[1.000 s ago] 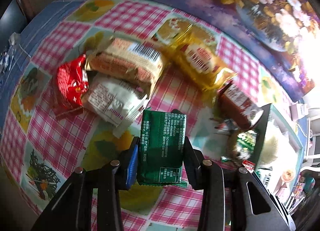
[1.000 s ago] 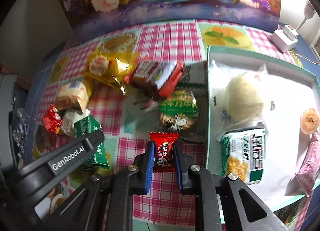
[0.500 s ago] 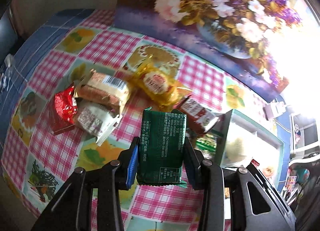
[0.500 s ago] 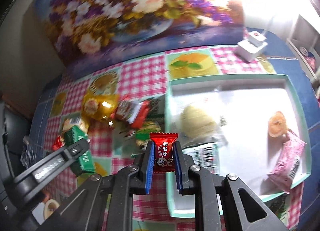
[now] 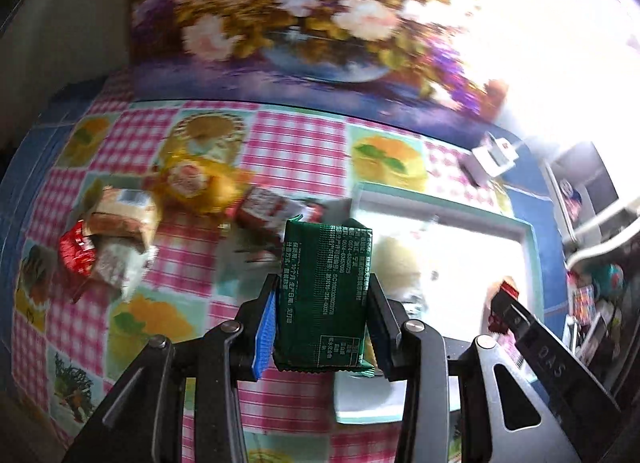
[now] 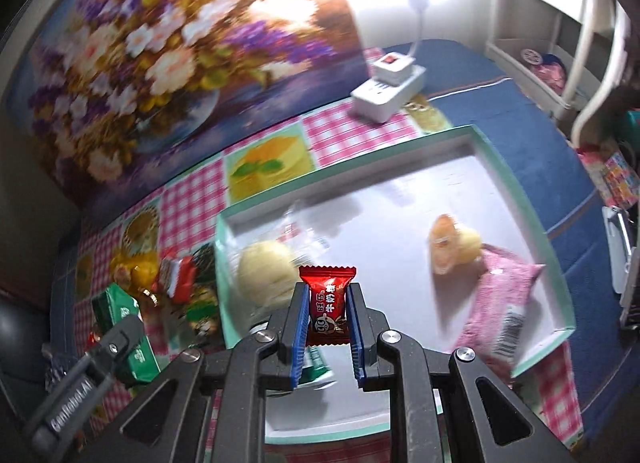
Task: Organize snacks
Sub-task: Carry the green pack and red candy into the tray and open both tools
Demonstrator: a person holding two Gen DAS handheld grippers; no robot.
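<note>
My left gripper (image 5: 324, 295) is shut on a green snack packet (image 5: 324, 295), held above the left edge of the white tray (image 5: 527, 247). My right gripper (image 6: 328, 303) is shut on a small red candy (image 6: 327, 303), hanging over the white tray (image 6: 516, 183). Inside the tray lie a pale round bun in clear wrap (image 6: 264, 273), a pink packet (image 6: 500, 303) and a small orange-yellow snack (image 6: 452, 247). Loose snacks lie left of the tray: a yellow packet (image 5: 192, 183), a beige packet (image 5: 120, 215), a red packet (image 5: 76, 253) and a red-white bar (image 5: 264, 209).
A flower painting (image 6: 160, 43) leans at the back of the checked tablecloth (image 5: 296, 151). A white power strip (image 6: 388, 91) sits behind the tray. Shelves and clutter (image 6: 616, 175) stand off the table's right side.
Both grippers have travelled right and risen, from over the loose snack pile to above the tray, each still gripping its snack. The views are rolled and the snack pile has slid left.
</note>
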